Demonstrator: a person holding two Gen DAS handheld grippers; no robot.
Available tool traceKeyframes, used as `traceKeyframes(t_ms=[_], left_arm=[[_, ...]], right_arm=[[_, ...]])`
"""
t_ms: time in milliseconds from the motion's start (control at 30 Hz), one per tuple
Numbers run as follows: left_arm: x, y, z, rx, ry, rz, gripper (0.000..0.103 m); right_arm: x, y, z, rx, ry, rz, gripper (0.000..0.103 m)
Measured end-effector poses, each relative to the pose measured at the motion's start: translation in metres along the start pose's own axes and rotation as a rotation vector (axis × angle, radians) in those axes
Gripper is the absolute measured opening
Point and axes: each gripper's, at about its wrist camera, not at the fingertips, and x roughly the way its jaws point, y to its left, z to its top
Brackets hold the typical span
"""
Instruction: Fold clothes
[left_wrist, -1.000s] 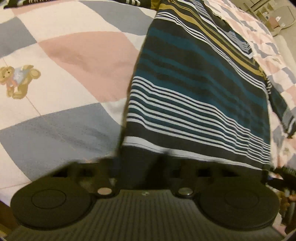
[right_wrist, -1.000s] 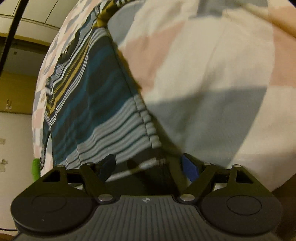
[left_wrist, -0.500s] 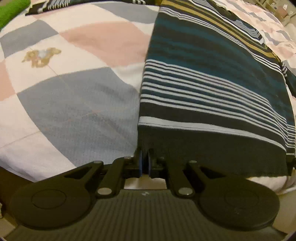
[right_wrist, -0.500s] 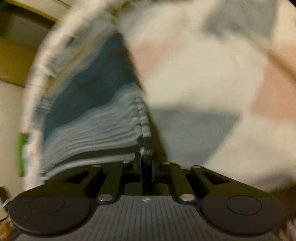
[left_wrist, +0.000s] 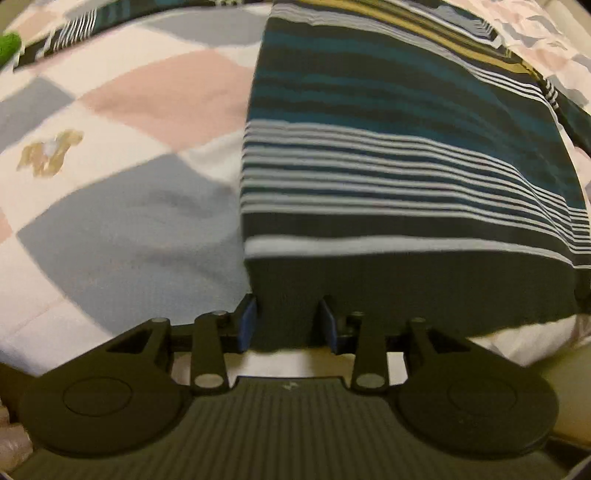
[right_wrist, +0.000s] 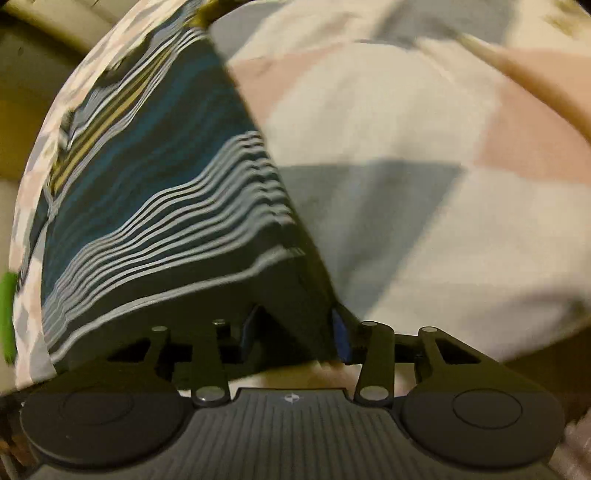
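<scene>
Now our left gripper and right gripper open around the soft, limp striped garment's hem corners.

Dark striped garment lies flat on bedspread.

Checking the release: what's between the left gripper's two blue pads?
In the left wrist view, the striped garment's dark hem sits between the opening left gripper's pads.
</scene>
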Motion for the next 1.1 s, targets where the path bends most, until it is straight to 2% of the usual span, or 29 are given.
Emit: traceKeyframes(t_ms=[67,167,233,300,333,400,500,600,733,933,1100], left_arm=[[-0.011,0.006,0.002,0.001,0.023,0.006,0.027],[-0.039,0.006,0.015,0.03,-0.024,0.021,0.027],[-0.058,0.005,0.024,0.05,-0.056,0.031,0.033],[-0.079,-0.003,0.04,0.078,-0.116,0.027,0.038],[-0.093,-0.008,0.048,0.095,-0.15,0.035,0.043],[-0.115,-0.017,0.06,0.108,-0.206,0.04,0.045],[-0.151,-0.026,0.064,0.122,-0.267,0.024,0.052],[-0.175,-0.031,0.06,0.145,-0.291,0.047,0.056],[-0.194,-0.039,0.058,0.165,-0.305,0.079,0.058],[-0.214,-0.06,0.047,0.172,-0.323,0.095,0.061],[-0.223,-0.093,0.033,0.147,-0.341,0.122,0.061]], right_arm=[[-0.012,0.0,-0.004,0.031,-0.006,-0.045,0.044],[-0.036,0.011,-0.011,0.055,-0.079,-0.11,0.048],[-0.057,0.029,-0.016,0.077,-0.157,-0.091,0.059],[-0.077,0.05,-0.021,0.091,-0.229,-0.06,0.062],[-0.084,0.063,-0.022,0.085,-0.254,-0.041,0.067],[-0.095,0.092,-0.023,0.067,-0.289,-0.016,0.076],[-0.117,0.127,-0.026,0.036,-0.337,0.007,0.081],[-0.14,0.152,-0.033,0.015,-0.385,0.02,0.088],[-0.156,0.183,-0.042,-0.035,-0.409,0.003,0.093],[-0.164,0.213,-0.05,-0.161,-0.379,-0.014,0.096],[-0.177,0.211,-0.052,-0.256,-0.344,-0.03,0.096]])
